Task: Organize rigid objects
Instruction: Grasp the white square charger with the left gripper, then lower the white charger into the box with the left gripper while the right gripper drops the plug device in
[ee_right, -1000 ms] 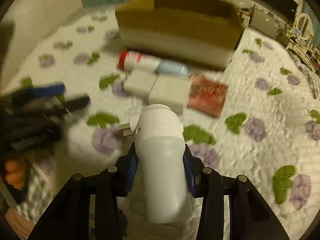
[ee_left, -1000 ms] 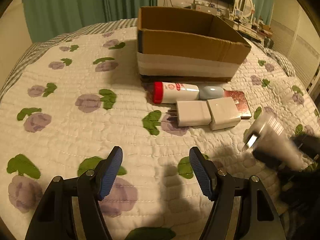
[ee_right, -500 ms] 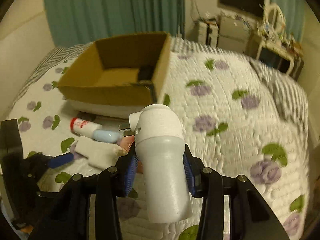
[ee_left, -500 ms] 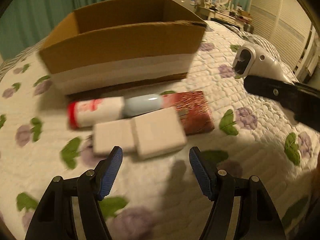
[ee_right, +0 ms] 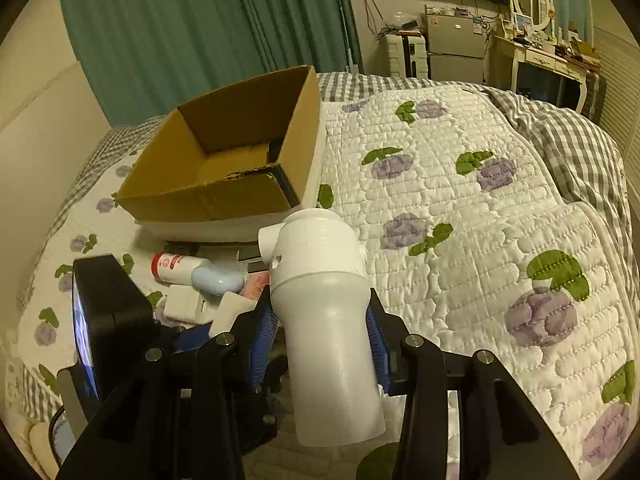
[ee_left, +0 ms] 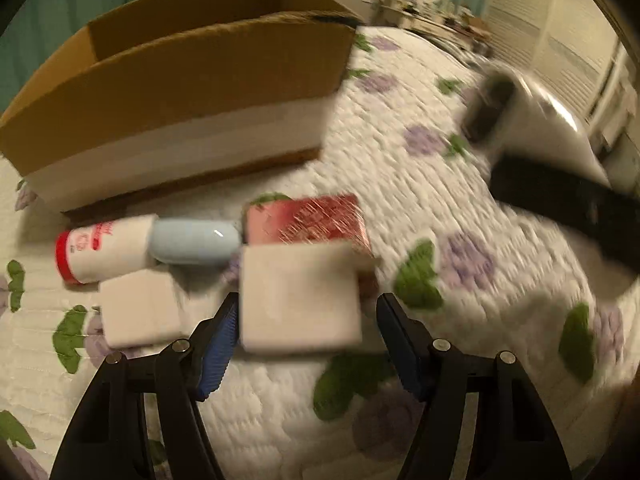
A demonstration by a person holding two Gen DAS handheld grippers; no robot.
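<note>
Left gripper: I see my left gripper [ee_left: 304, 344] low over the quilt [ee_left: 420, 184], its jaws closing around the nearer white block [ee_left: 298, 300]. The block sits between the blue pads [ee_left: 218, 344]. The left pad looks right at its edge; the right pad stands a little apart, so I count no grip yet. This view is blurred.

Right gripper: my right gripper [ee_right: 320, 340] is clamped on the white plastic bottle [ee_right: 324, 320]. Both blue pads press its waist, and its capped end with a side spout points away from me, up off the bed.

White blocks: the second white block [ee_left: 140, 308] lies just left of the first, close beside it.

Red-capped tube: it [ee_left: 104, 250] lies on its side behind the blocks, white body with red print, and its far end meets a pale blue rounded piece [ee_left: 196, 242].

Red packet: a flat red packet [ee_left: 308, 220] lies just behind the nearer block and partly under it.

Cardboard box: the box [ee_right: 224, 160] stands open on the quilt behind the row of items. Its near wall has a white band along the bottom. I see something dark inside at the far corner, which I cannot identify.

Bed: white quilt with purple flowers and green leaves, and a grey checked cover [ee_right: 560, 128] at the edge.

Room: teal curtains [ee_right: 180, 32] behind the bed.
</note>
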